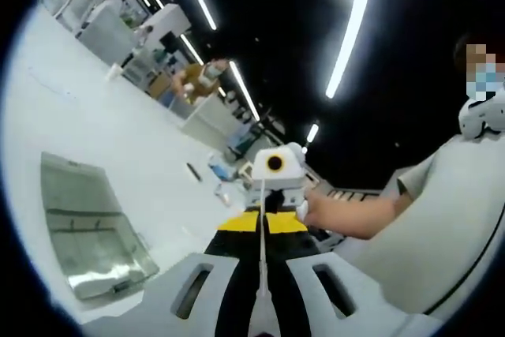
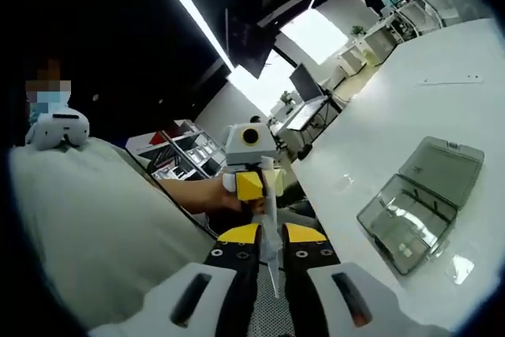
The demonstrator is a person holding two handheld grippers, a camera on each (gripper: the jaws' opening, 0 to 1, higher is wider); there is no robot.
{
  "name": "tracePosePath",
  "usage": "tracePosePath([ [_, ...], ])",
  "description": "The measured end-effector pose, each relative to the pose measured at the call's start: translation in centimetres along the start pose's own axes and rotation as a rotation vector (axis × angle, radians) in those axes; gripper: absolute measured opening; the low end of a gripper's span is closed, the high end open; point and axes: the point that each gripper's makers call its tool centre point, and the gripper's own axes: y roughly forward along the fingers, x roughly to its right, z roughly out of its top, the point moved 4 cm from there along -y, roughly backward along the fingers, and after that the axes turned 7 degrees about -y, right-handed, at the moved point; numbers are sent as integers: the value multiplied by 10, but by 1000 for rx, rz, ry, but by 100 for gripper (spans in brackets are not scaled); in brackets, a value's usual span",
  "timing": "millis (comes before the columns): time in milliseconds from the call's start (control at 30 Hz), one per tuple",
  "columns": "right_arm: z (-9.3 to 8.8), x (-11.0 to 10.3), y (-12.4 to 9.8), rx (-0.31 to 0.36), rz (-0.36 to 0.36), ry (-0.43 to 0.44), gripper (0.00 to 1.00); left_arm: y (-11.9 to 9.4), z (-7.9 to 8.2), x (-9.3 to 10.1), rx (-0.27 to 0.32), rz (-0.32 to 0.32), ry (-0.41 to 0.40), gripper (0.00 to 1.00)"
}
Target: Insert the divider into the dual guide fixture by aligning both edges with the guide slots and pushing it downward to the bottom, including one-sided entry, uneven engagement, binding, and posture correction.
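Observation:
A thin white divider [image 1: 262, 262] runs edge-on between the yellow-tipped jaws of my left gripper [image 1: 262, 223], which is shut on it. Its far end reaches my right gripper [image 1: 278, 199], held by a hand straight ahead. In the right gripper view the same divider [image 2: 271, 230] stands edge-on between the jaws of my right gripper [image 2: 271, 236], shut on it, with my left gripper [image 2: 257, 185] facing it at the other end. The divider hangs in the air off the table's edge. A clear plastic box with an open lid, the fixture [image 1: 91, 234] [image 2: 418, 207], lies on the white table, apart from both grippers.
The white table [image 1: 95, 116] [image 2: 394, 92] stretches far back, with a few small items [image 1: 193, 171] near its edge. A person in a pale shirt [image 1: 458, 219] [image 2: 87, 219] holds the grippers. Another person [image 1: 201, 76] sits at distant desks.

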Motion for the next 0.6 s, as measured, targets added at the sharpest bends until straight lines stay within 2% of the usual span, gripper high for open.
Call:
tracePosePath([
  [600, -2, -3, 1, 3, 40, 45, 2, -1, -1, 2, 0, -16, -6, 0],
])
